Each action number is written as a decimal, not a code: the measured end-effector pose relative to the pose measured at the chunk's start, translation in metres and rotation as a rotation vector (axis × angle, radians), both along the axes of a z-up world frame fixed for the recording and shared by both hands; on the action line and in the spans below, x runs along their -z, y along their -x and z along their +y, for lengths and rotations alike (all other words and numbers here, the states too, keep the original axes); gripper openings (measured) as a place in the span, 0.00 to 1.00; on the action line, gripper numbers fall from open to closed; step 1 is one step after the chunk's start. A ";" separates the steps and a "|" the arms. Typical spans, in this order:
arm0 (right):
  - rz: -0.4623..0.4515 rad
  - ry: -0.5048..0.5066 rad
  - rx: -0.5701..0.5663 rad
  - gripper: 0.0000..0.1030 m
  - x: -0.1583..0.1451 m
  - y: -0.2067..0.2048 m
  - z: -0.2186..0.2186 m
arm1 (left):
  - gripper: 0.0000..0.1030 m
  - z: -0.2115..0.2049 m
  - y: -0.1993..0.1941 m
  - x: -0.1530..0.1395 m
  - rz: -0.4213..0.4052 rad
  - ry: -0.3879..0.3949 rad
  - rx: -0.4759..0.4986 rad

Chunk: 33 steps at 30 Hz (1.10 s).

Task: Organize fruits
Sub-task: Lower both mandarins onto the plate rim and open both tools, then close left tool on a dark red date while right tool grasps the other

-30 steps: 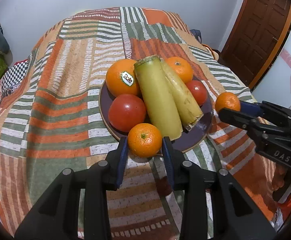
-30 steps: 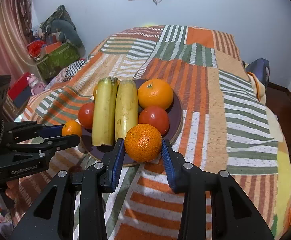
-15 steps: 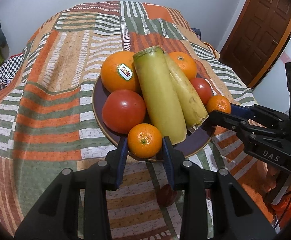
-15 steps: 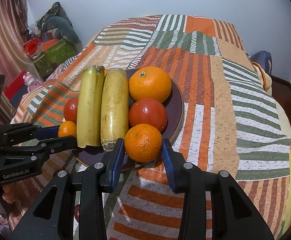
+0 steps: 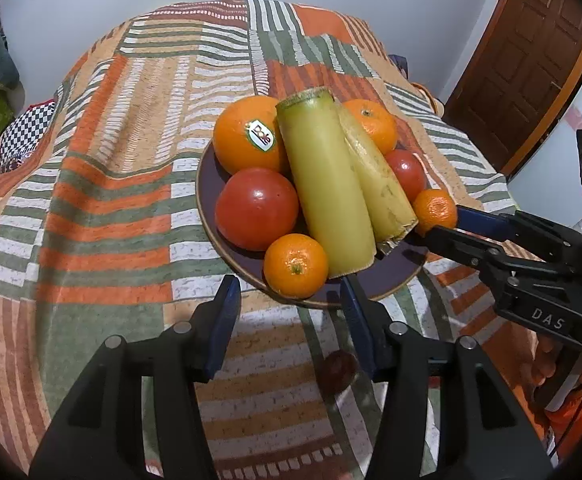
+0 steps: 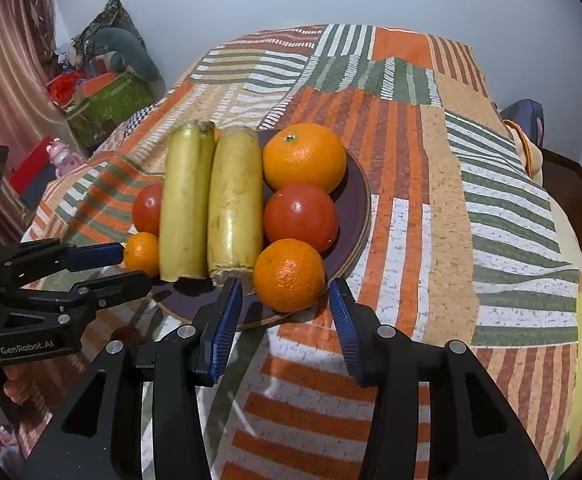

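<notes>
Left wrist view: both grippers are opening at the near rim of a fruit plate on a striped bedspread.

Left gripper (image 5: 289, 304) is spreading its jaws, its blue pads standing clear on either side of a small mandarin (image 5: 295, 265) that is sitting on the plate (image 5: 387, 280) at its near edge. Right gripper (image 6: 285, 304) is likewise parting its jaws, with the second mandarin (image 6: 289, 275) lying free between the pads on the plate's rim (image 6: 361, 216). Two bananas (image 5: 327, 184) are lying side by side across the middle of the plate, with two tomatoes (image 5: 257, 208) and two large oranges (image 5: 247, 134) flanking them toward the far rim. Bedspread (image 5: 103, 208) is carrying the plate near its front edge.
</notes>
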State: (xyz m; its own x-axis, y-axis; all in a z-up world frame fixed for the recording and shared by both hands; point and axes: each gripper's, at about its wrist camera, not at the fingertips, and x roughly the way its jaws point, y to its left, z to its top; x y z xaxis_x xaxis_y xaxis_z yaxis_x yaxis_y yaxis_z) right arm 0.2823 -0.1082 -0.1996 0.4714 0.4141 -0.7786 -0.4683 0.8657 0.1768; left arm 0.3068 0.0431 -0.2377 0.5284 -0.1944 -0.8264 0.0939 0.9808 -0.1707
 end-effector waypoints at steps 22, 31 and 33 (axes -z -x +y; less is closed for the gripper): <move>0.001 -0.002 -0.060 0.41 -0.015 0.069 0.016 | 0.50 0.005 0.077 -0.032 -0.039 -0.030 0.021; 0.056 0.037 -0.106 0.41 0.007 0.078 0.032 | 0.50 0.002 0.092 -0.013 0.009 -0.013 0.046; 0.072 0.046 -0.104 0.34 0.013 0.076 0.033 | 0.49 -0.001 0.093 -0.009 0.015 -0.011 0.052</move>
State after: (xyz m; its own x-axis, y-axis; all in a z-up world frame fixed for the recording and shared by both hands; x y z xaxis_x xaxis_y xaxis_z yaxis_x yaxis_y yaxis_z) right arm 0.2068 -0.0756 -0.2125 0.3702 0.4207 -0.8282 -0.5437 0.8210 0.1740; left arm 0.2141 0.0424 -0.2290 0.5051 -0.2124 -0.8365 0.1425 0.9765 -0.1619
